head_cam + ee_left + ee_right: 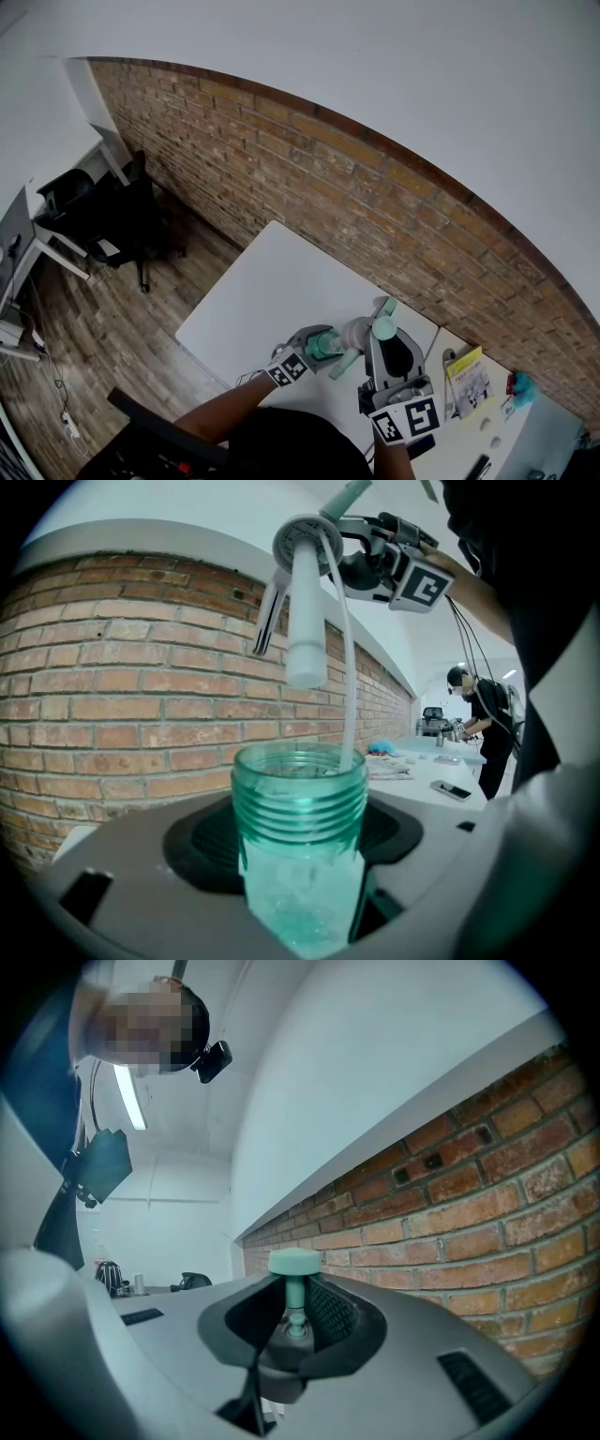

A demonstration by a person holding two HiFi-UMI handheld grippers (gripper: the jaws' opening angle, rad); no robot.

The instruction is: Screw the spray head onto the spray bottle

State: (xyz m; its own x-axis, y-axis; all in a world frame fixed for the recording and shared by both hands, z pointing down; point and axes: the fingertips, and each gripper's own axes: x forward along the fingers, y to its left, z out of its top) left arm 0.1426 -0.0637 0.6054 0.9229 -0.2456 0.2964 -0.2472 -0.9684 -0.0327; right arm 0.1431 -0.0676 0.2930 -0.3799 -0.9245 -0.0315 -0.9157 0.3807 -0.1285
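My left gripper [302,874] is shut on the clear teal spray bottle [300,846], whose open threaded neck [298,794] stands free of the jaws. The spray head [305,583] hangs above the neck, its white collar well apart from the threads. Its thin dip tube [347,667] curves down into the bottle's mouth. My right gripper [295,1321] is shut on the spray head's teal top part [295,1265]. In the head view the left gripper [314,347] with the bottle [325,344] and the right gripper [384,345] with the spray head [361,330] meet over the white table [272,291].
A brick wall [375,187] runs along the table's far side. A yellow booklet [467,380], a teal object [522,386] and a dark phone [478,466] lie to the right. A black chair [117,220] stands on the wood floor. A person [483,714] works at the back.
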